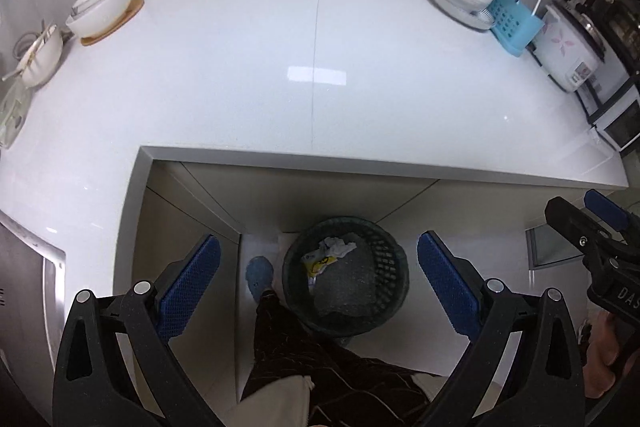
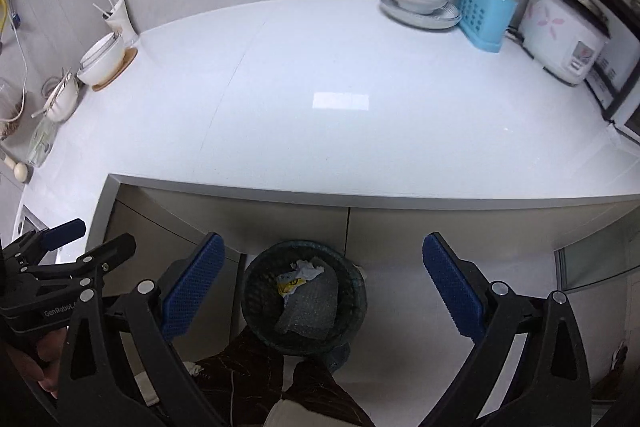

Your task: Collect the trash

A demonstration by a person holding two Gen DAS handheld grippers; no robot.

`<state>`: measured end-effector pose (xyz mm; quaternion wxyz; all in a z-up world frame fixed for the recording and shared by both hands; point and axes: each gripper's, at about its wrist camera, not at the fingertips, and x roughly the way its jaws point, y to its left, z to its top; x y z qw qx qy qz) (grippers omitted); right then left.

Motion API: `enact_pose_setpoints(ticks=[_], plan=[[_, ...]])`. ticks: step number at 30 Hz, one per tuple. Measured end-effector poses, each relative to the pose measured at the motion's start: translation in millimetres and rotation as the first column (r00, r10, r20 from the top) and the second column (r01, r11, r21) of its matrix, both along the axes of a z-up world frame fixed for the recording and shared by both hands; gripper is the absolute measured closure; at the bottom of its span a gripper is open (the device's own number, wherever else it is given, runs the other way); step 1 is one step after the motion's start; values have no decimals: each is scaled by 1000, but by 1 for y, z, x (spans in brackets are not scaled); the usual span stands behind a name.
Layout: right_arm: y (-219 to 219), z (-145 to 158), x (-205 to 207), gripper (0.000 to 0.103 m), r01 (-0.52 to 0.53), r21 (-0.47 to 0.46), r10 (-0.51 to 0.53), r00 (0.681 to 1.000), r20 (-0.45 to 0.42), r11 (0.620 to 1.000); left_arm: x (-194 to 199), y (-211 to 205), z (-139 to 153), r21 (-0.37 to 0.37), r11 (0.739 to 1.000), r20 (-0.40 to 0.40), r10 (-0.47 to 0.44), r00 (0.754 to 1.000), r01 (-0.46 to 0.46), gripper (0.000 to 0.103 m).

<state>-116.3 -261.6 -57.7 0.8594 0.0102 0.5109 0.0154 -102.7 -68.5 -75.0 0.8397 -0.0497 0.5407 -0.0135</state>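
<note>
Both pairs of black tongs with blue ribbed pads are held high above the floor and pitched steeply downward, over the inner corner of the glossy white L-shaped worktop (image 1: 320, 67). The left tongs (image 1: 318, 277) are seen spread wide, with nothing between the pads. The right tongs (image 2: 320, 281) are likewise released, their pads standing far apart and empty. In the left wrist view the right tongs appear at the right edge, gripped by a hand (image 1: 604, 355) whose fingers are wrapped under the black frame. In the right wrist view the left tongs are seen at the lower left, held by the other hand (image 2: 36, 359) from beneath.

Directly below both tongs, on the pale tiled floor (image 2: 420, 291) in front of the cabinet doors, a round dark mesh waste basket (image 1: 392, 263) is placed. Inside it the collected trash is lying: a crumpled white paper ball (image 1: 338, 247) near the far rim, a yellow-and-white wrapper (image 1: 318, 263) beside it, and a grey sheet of bubble wrap (image 2: 308, 311) spread across the bottom. A leg in dark patterned trousers (image 1: 288, 347) and a blue slipper (image 1: 259, 275) are seen just left of the basket.

At the far right of the worktop, a patterned bowl on a plate (image 2: 418, 1), a light blue plastic utensil holder (image 2: 484, 17) and a white rice cooker with a pink flower print (image 2: 560, 35) are ranged.
</note>
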Motion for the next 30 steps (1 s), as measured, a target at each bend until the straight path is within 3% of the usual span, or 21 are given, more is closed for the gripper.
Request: enact_pose_setpoints(ticks=[3, 9, 30], plan=[[-2, 19, -5, 8, 2, 5, -2, 1000, -5, 1000, -7, -4, 17, 9, 1000, 23, -8, 1000, 8, 6], [-10, 27, -14, 8, 6, 12, -6, 1000, -19, 1000, -15, -13, 33, 17, 1000, 36, -17, 999, 16, 6], [-9, 24, -18, 8, 3, -3, -3, 1000, -27, 1000, -18, -12, 35, 40, 999, 30, -26, 999, 25, 6]])
